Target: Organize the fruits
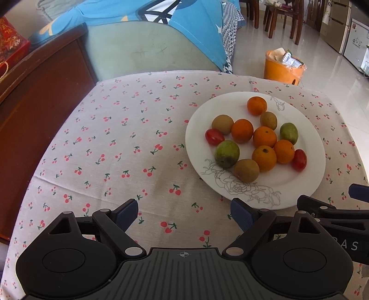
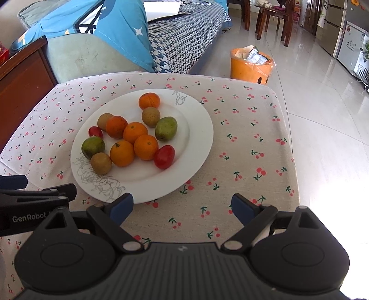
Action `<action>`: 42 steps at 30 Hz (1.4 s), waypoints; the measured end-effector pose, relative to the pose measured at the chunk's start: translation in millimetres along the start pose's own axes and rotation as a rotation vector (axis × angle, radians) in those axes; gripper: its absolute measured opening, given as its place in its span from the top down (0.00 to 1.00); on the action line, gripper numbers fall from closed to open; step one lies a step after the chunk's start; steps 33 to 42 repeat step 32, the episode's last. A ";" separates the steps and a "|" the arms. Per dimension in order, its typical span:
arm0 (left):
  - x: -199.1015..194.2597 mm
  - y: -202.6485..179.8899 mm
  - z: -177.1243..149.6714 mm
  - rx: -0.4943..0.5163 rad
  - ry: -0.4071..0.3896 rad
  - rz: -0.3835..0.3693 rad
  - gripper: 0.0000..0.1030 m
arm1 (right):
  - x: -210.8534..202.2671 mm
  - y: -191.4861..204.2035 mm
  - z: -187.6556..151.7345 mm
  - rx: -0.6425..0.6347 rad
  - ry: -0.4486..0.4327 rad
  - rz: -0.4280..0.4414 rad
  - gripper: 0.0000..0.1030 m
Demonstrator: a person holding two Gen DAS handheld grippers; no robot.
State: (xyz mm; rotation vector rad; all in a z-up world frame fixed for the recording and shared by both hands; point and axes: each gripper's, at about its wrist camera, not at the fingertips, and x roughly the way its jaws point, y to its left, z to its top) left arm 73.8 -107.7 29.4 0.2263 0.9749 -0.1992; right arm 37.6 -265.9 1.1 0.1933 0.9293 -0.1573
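A white plate [image 1: 299, 184] [image 2: 198, 138] with a grey flower drawing lies on the cherry-print tablecloth [image 1: 126, 138] [image 2: 242, 161]. On it sit several small oranges [image 1: 264, 136] [image 2: 135, 132], three brown kiwis [image 1: 246, 170] [image 2: 101, 163], two green fruits [image 1: 227, 153] [image 2: 166, 128] and two red cherry tomatoes [image 1: 299, 159] [image 2: 164, 156]. My left gripper [image 1: 184, 215] hovers open over bare cloth, near the plate's front-left rim. My right gripper [image 2: 182, 208] stands open at the plate's front-right rim. Nothing is between either pair of fingers.
Behind the table stands a green sofa [image 1: 143, 50] with a blue cushion [image 2: 96, 20]. A dark wooden cabinet [image 1: 34, 97] flanks the left side. An orange waste bin [image 1: 282, 69] [image 2: 250, 67] stands on the tiled floor, with chairs farther back.
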 end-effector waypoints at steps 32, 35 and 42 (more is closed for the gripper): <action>-36.1 39.1 -72.6 -0.086 0.015 0.060 0.16 | -26.9 41.3 -62.9 -0.046 -0.031 0.048 0.11; -36.1 39.1 -72.6 -0.086 0.015 0.060 0.16 | -26.9 41.3 -62.9 -0.046 -0.031 0.048 0.11; -36.1 39.1 -72.6 -0.086 0.015 0.060 0.16 | -26.9 41.3 -62.9 -0.046 -0.031 0.048 0.11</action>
